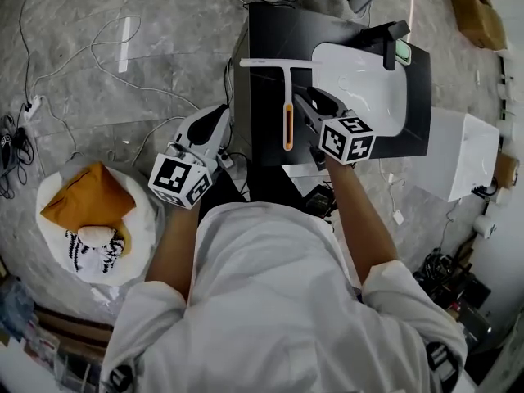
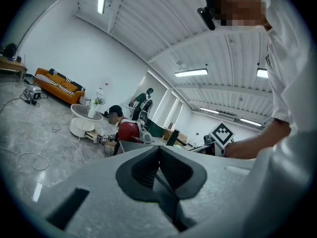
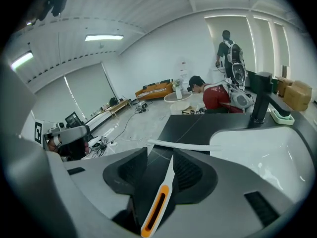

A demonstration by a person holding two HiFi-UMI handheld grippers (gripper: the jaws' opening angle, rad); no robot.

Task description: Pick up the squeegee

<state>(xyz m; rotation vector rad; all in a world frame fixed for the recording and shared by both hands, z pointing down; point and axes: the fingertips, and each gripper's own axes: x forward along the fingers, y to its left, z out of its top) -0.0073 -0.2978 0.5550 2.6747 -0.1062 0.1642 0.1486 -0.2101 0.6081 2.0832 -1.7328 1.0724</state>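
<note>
The squeegee (image 1: 287, 97) lies flat on the black counter (image 1: 266, 31), its white blade far from me and its orange-inlaid handle pointing back toward me. My right gripper (image 1: 304, 101) reaches down over the handle's near end. In the right gripper view the handle (image 3: 165, 185) runs between the jaws of the right gripper (image 3: 161, 155), close to the right pad with a gap on the left; the jaws stand open. My left gripper (image 1: 219, 115) hangs off the counter's left edge, away from the squeegee. Its jaws meet at the tip in the left gripper view (image 2: 158, 150), with nothing in them.
A white sink (image 1: 368, 80) with a black faucet (image 1: 391, 43) is set in the counter right of the squeegee. Cables (image 1: 123, 72) trail over the grey floor. A round white table (image 1: 143, 228) with an orange cushion stands at lower left. People stand in the background (image 3: 230, 53).
</note>
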